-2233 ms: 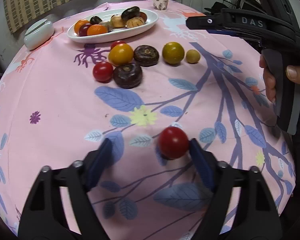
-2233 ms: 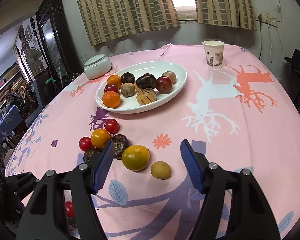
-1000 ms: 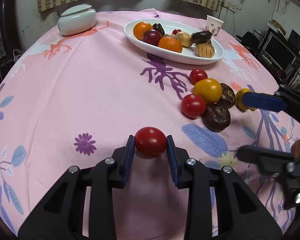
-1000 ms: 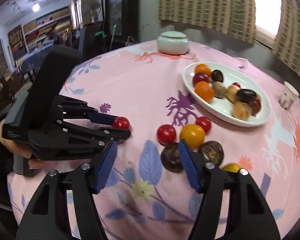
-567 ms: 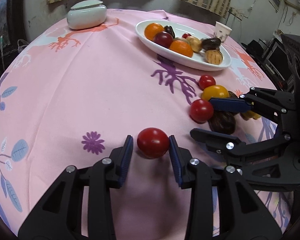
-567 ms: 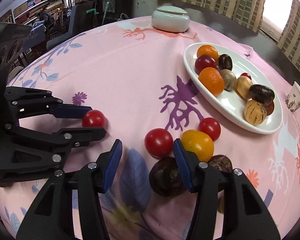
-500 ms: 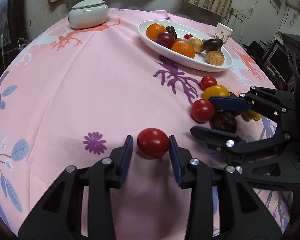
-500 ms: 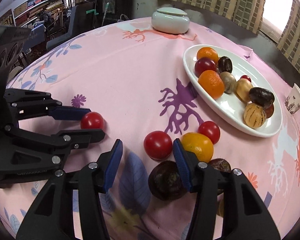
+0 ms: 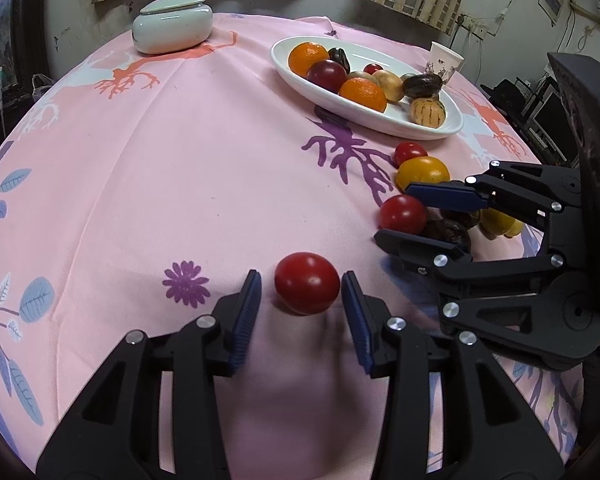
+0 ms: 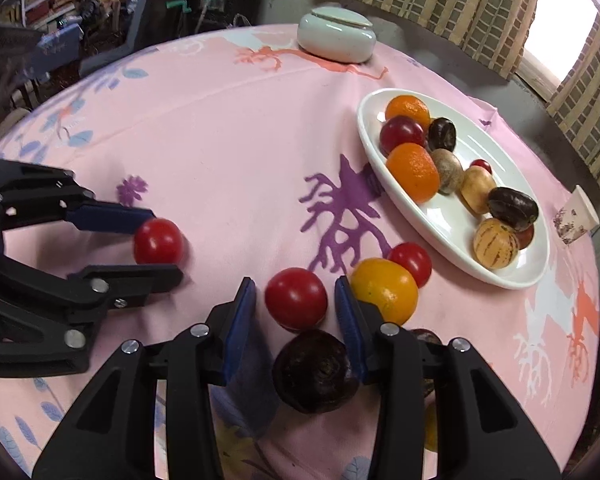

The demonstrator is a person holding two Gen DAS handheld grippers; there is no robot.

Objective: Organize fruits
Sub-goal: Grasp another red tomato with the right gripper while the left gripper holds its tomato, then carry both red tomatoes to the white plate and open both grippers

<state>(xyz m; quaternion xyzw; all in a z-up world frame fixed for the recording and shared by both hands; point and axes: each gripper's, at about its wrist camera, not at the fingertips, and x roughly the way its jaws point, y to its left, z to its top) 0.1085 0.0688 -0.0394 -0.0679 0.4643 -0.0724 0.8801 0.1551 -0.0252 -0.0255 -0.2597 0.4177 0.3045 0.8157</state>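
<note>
Left gripper [image 9: 302,307] opening around loose red tomato [image 9: 307,283], right gripper [image 10: 295,312] closing around second tomato [image 10: 296,298], pads clear.

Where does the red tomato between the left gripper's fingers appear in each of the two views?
Left wrist view: the red tomato is low in the centre, between the left gripper, whose jaws are opening.
Right wrist view: the same tomato is at mid-left, between that gripper.
Shared landmark: the white oval plate of fruit, upper right in both.
</note>
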